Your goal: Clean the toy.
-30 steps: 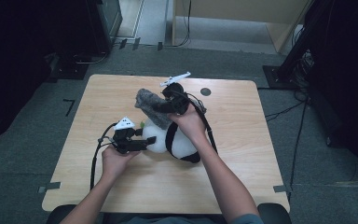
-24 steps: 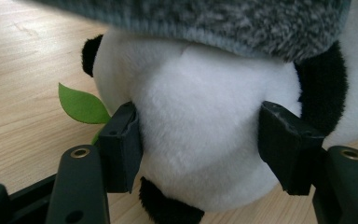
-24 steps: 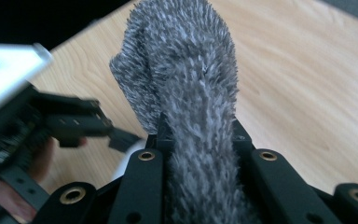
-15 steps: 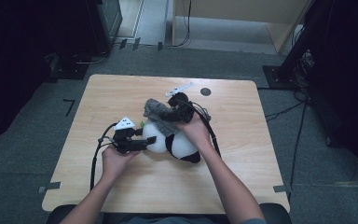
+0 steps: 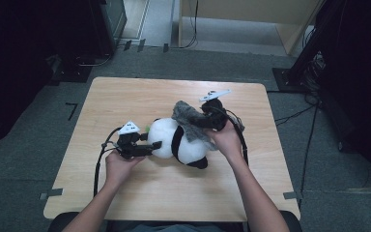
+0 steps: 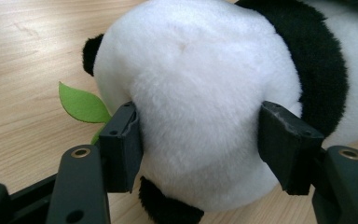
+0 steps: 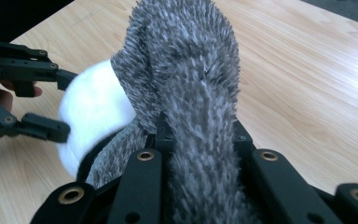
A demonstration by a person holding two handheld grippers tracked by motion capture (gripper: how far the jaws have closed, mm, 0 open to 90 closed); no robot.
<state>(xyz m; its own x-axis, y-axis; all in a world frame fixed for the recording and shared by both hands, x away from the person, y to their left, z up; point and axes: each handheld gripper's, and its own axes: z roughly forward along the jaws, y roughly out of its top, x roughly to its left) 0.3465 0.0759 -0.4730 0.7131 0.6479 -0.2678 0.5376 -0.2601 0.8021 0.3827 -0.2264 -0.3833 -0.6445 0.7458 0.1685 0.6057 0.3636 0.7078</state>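
grey fuzz is what moved: the right gripper (image 5: pixel 199 119), jaws clamped on a wad of the grey cloth (image 5: pixel 188 123), has carried it from the far middle of the table (image 5: pixel 125 96) over onto the panda (image 5: pixel 181 142). a second ago the cloth hung clear of the toy; now it drapes across the panda's back. i'd say the dressing or covering has begun. the left gripper (image 5: pixel 155 144) hasn't budged, its pads squeezing the panda's white head (image 6: pixel 196 93), which lies mid-table beside a green leaf (image 6: pixel 81 103). no containers here.
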